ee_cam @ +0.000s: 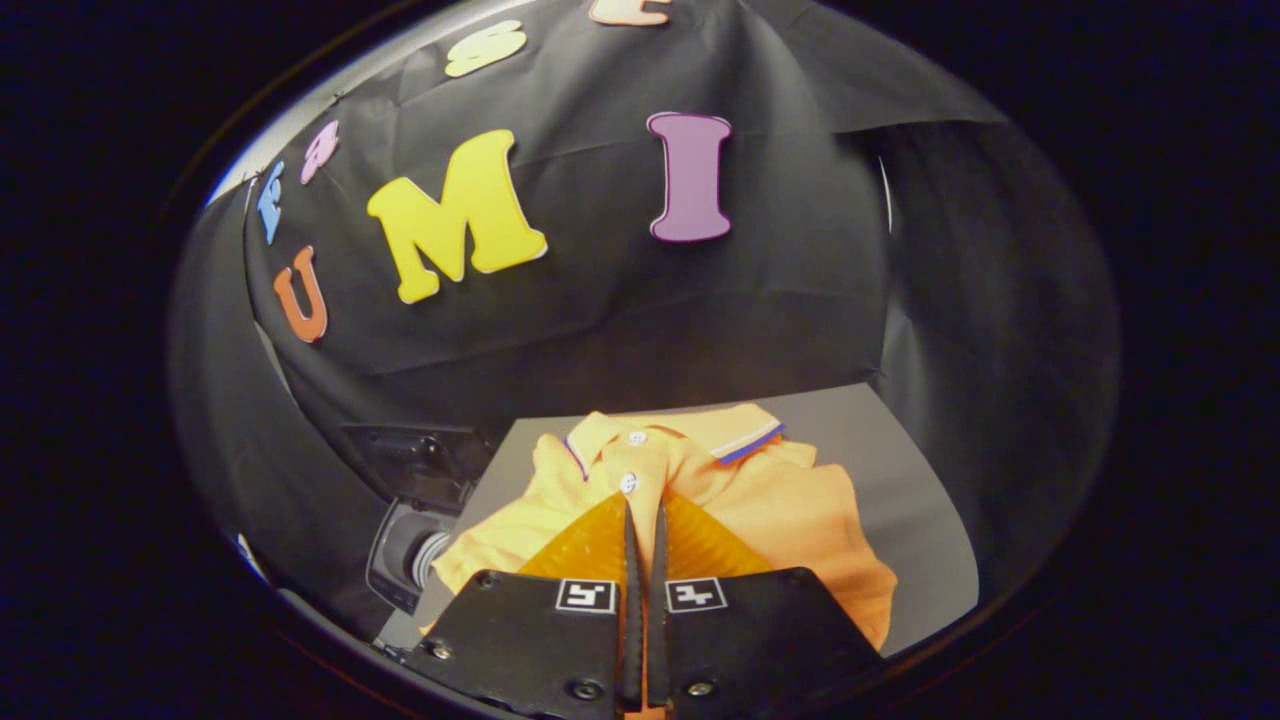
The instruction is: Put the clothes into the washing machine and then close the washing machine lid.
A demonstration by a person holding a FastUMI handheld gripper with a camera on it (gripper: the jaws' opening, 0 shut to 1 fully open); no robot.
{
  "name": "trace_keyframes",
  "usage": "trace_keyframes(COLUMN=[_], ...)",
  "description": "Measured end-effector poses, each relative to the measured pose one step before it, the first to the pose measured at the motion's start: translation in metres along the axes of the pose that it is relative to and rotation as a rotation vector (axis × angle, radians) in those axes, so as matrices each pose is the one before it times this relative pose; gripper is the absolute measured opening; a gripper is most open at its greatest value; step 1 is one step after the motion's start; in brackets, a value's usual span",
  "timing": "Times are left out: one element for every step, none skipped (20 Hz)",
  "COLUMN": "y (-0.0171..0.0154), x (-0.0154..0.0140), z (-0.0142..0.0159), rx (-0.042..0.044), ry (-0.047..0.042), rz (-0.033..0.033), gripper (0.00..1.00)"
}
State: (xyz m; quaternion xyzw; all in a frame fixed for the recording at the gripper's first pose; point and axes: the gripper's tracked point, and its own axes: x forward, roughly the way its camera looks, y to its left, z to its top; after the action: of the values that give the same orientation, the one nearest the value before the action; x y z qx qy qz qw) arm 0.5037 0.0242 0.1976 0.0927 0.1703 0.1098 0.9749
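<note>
An orange polo shirt (780, 510) with white buttons and a striped collar lies crumpled on a grey table top (900, 440). My gripper (645, 508) is down on the shirt's front, just below the second button. Its fingers stand almost together, with only a thin slit between them, and pinch the fabric at the placket. The cloth rises toward the fingertips. Left of the table, lower down, stands a dark washing machine (415, 465) with a rounded grey part (405, 555) at its near side. I cannot see whether its lid is up.
The black cloth wall hangs close behind the table and wraps round to the right. The grey table's right half (920, 520) is bare beyond the shirt. The table's left edge runs next to the machine.
</note>
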Motion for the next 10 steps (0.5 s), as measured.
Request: trace_keyframes(y=[0.00601, 0.00851, 0.00822, 0.00811, 0.00969, 0.01042, 0.0111, 0.01158, 0.01171, 0.00932], x=[-0.00702, -0.00699, -0.00777, -0.00834, -0.00624, -0.00768, -0.00559, -0.00775, -0.00623, -0.00435], z=[0.00529, 0.0059, 0.0071, 0.0053, 0.00698, 0.00646, 0.00713, 0.00557, 0.00683, 0.00542], rx=[-0.00207, -0.00407, 0.00339, -0.0021, -0.0016, 0.0002, -0.00561, -0.00541, -0.00501, -0.01092], ry=[-0.01837, -0.00937, -0.02012, -0.0144, -0.01313, -0.01859, -0.01115, -0.01077, -0.01558, -0.00912], rz=[0.00468, 0.00895, 0.00457, 0.00693, 0.00631, 0.00584, 0.00766, 0.00702, 0.00321, -0.00216], gripper=[0.05, 0.05, 0.05, 0.05, 0.05, 0.05, 0.05, 0.05, 0.05, 0.05])
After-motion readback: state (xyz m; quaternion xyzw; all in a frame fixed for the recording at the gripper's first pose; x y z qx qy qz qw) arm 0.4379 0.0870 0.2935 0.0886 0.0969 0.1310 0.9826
